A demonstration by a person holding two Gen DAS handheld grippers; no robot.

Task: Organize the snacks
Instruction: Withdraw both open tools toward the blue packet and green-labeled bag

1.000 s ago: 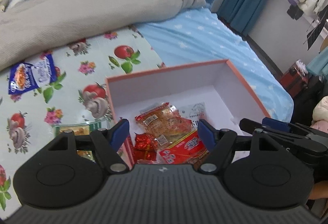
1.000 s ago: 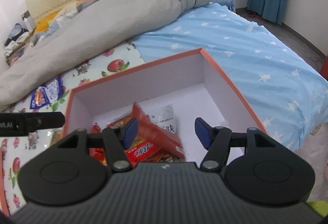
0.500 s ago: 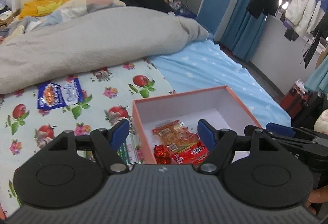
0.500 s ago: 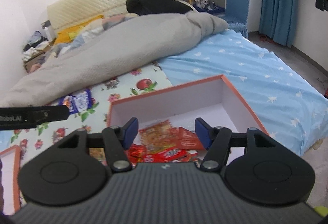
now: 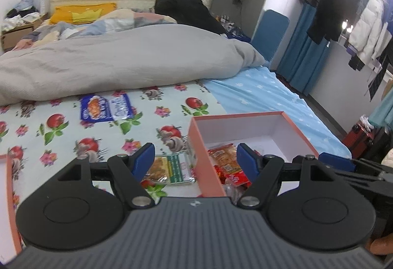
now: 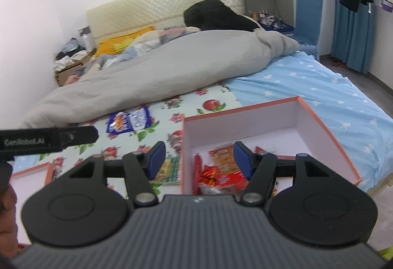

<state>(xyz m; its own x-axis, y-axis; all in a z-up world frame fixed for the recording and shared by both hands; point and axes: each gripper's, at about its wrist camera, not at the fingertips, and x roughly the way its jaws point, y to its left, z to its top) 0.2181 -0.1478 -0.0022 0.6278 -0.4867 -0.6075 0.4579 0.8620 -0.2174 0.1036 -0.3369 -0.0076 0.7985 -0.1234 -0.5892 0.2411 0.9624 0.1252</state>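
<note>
An orange box (image 5: pixel 208 146) (image 6: pixel 329 131) with a white inside sits on the bed and holds several red and orange snack packets (image 5: pixel 226 160) (image 6: pixel 221 165). A green-and-yellow packet (image 5: pixel 172 168) (image 6: pixel 169 168) lies on the flowered cloth just left of the box. Farther back lies a blue packet (image 5: pixel 105 108) (image 6: pixel 129 120). My left gripper (image 5: pixel 195 158) hangs open and empty above the box's left wall. My right gripper (image 6: pixel 199 157) is also open and empty, over the same wall.
A grey duvet (image 5: pixel 122 60) is heaped across the bed behind the flowered cloth (image 5: pixel 61 136). The blue star sheet (image 6: pixel 331 87) runs right of the box. An orange-edged lid (image 5: pixel 9 195) lies at the far left. Clothes hang at the right.
Both grippers have pulled back and risen away from the box, so more of the bed and room shows. Their jaws stayed open. The snacks in the box have not moved.
</note>
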